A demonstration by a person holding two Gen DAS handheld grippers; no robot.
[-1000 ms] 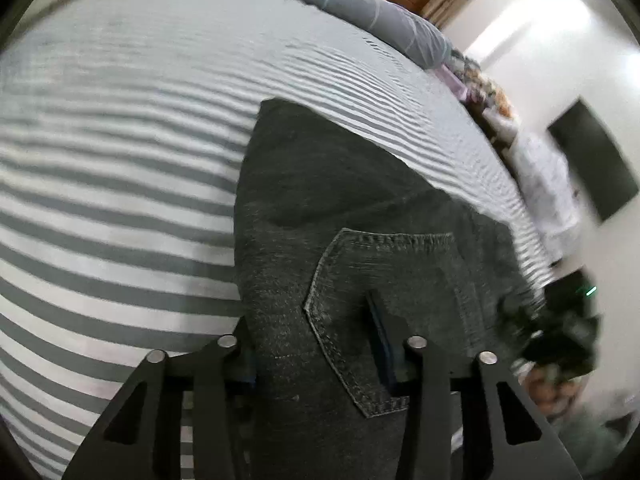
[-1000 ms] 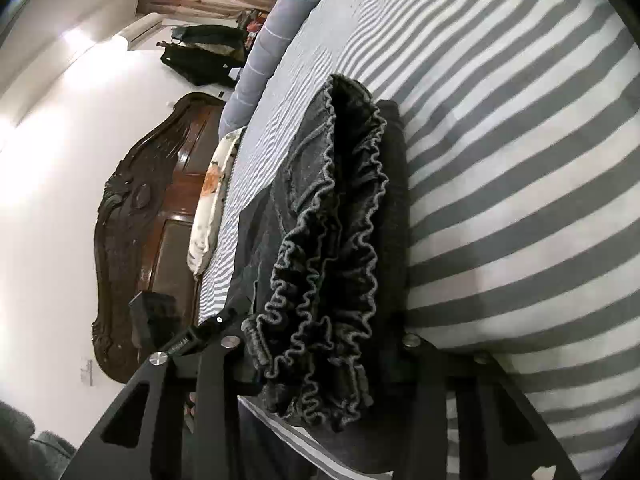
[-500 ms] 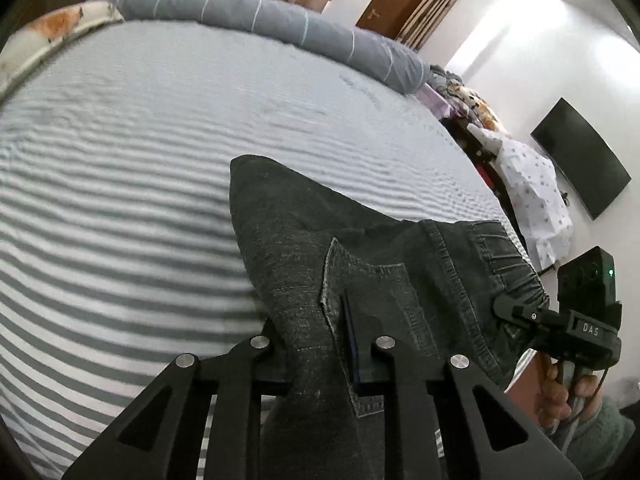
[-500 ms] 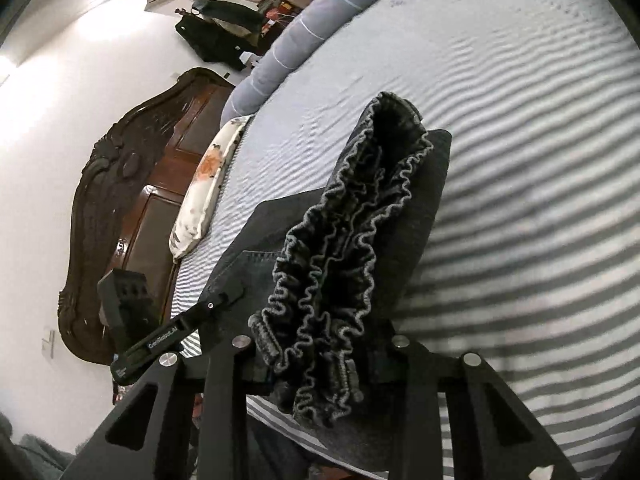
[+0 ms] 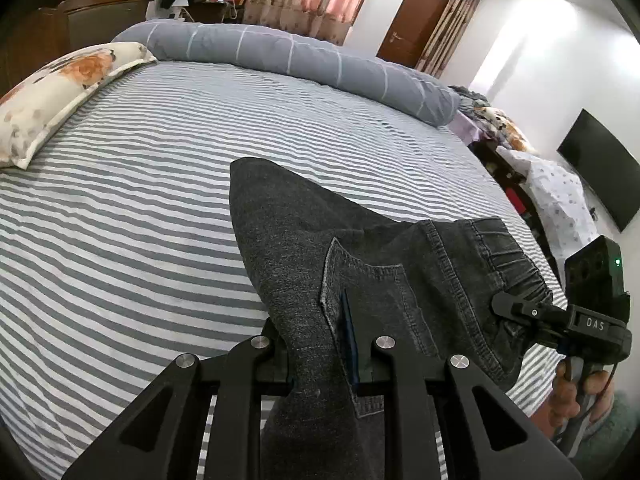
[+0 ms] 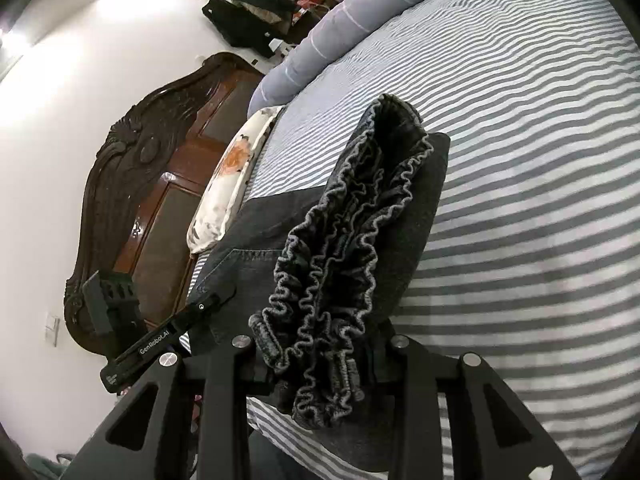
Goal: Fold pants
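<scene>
Dark grey denim pants (image 5: 304, 240) are raised partly off the striped bed sheet (image 5: 120, 220), their far fold still resting on it. My left gripper (image 5: 320, 344) is shut on the fabric beside the back pocket (image 5: 372, 292). Its tip also shows in the right wrist view as the left gripper (image 6: 216, 300), pinching the pants' edge. My right gripper (image 6: 320, 344) is shut on the gathered elastic waistband (image 6: 352, 240), which bunches up between its fingers. In the left wrist view the right gripper (image 5: 516, 308) clamps that waistband end, with a person's hand (image 5: 576, 384) on its handle.
A rolled grey duvet (image 5: 300, 56) lies along the far edge of the bed and a floral pillow (image 5: 52, 100) at its left. A carved wooden headboard (image 6: 152, 180) stands behind. A wall TV (image 5: 600, 168) and a cluttered side surface are to the right.
Both grippers have risen and drawn back, lifting the pants' waist end off the sheet. The left jaws closed tighter on the fabric by the pocket. More of the room shows now.
</scene>
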